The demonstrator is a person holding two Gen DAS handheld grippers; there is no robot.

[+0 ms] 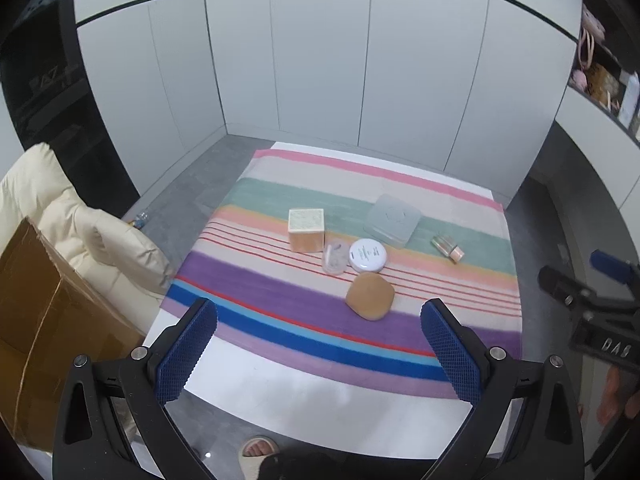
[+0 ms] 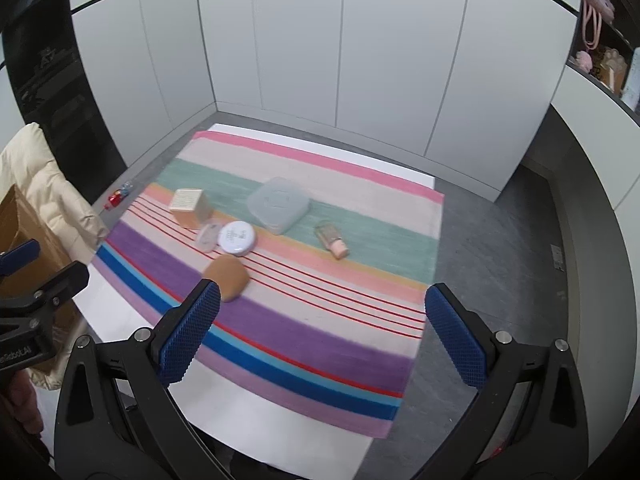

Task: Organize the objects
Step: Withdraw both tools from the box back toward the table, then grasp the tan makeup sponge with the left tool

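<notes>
Striped cloth (image 1: 280, 308): tan rounded pouch (image 1: 370, 296).

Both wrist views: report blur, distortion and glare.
Left wrist view: sharp, the round white tin has readable edges; fisheye bends the wall panels; faint glare on the white table. Right wrist view: slight motion blur softens the striped cloth, same fisheye bending.

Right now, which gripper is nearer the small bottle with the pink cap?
Right, by a modest margin. The right gripper faces the bottle almost straight ahead; from the left gripper it lies farther off, ahead and rightward.
</notes>
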